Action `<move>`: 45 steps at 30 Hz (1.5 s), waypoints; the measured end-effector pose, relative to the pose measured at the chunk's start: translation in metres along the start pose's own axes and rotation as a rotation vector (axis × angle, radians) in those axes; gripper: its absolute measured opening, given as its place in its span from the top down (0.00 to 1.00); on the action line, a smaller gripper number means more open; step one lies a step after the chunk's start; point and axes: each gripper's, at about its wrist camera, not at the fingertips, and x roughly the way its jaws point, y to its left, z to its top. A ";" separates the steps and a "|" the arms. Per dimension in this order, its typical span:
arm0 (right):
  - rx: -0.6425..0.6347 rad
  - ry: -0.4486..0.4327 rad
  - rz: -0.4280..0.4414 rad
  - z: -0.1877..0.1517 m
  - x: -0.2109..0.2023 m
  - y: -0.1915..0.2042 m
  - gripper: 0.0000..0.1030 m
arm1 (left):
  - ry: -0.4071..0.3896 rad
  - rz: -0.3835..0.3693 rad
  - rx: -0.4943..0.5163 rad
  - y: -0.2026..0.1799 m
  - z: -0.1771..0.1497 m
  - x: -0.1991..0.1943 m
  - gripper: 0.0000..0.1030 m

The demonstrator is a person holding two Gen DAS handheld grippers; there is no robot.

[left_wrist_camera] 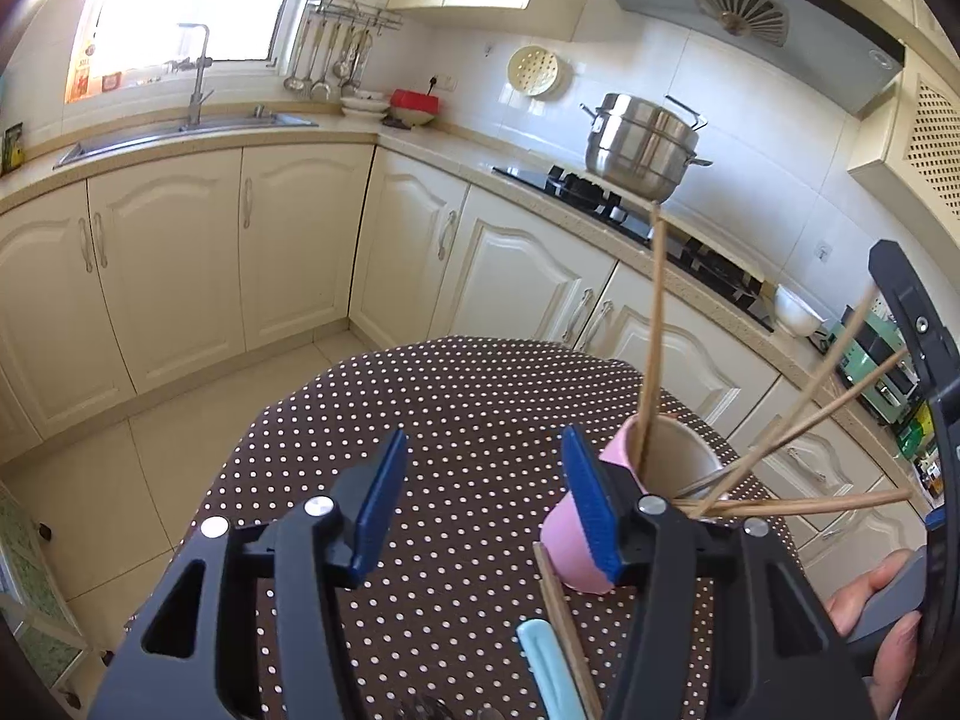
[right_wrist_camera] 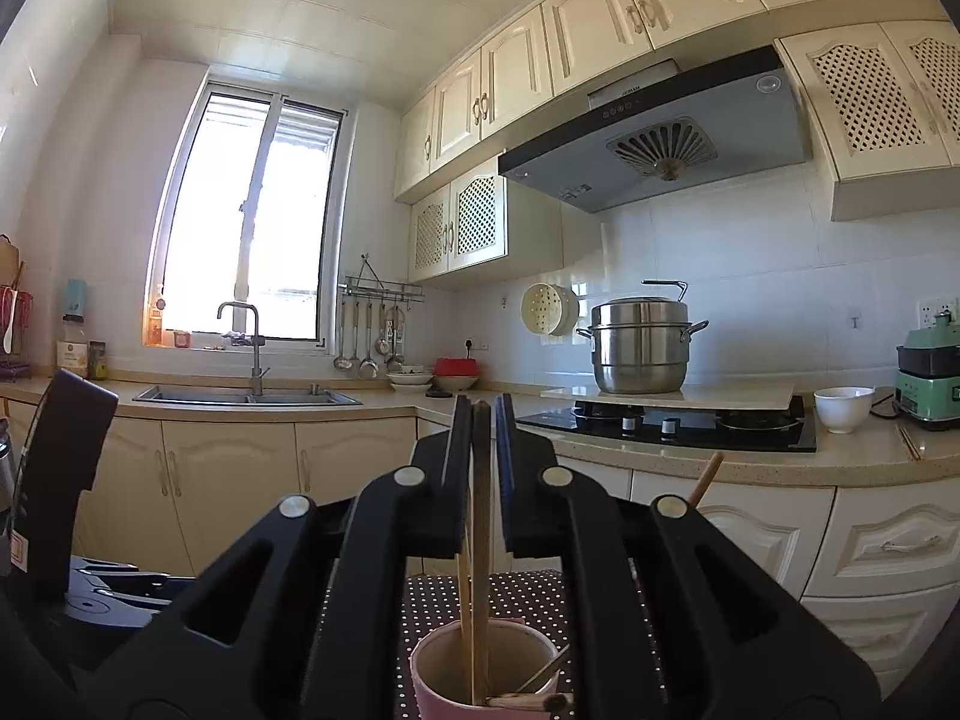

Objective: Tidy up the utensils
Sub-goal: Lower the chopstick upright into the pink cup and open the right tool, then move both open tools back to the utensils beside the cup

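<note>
Left wrist view: the left claw (left_wrist_camera: pixel 480 504) hangs spread over the polka-dot table (left_wrist_camera: pixel 468 396), nothing between its blue pads. The pink cup (left_wrist_camera: pixel 606 510) stands just beside its right finger, toward the table's right edge, with chopsticks (left_wrist_camera: pixel 654 324) leaning out of it. A light blue handle (left_wrist_camera: pixel 549 669) and a brown stick (left_wrist_camera: pixel 564 624) lie at the near edge.

Right wrist view: the right claw (right_wrist_camera: pixel 480 414) is nearly pressed together around one upright chopstick (right_wrist_camera: pixel 480 540) whose lower end stands in the cup (right_wrist_camera: pixel 480 681) below.
</note>
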 end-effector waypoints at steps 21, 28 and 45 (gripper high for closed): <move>-0.076 0.299 0.009 -0.035 -0.072 -0.020 0.54 | 0.244 -0.075 0.038 -0.015 -0.072 -0.013 0.47; 0.007 0.573 0.062 -0.086 -0.058 -0.032 0.54 | 0.381 0.009 0.013 0.002 -0.104 -0.001 0.47; 0.142 0.892 0.200 -0.117 -0.022 -0.036 0.54 | 0.422 0.180 0.132 -0.023 -0.130 0.003 0.76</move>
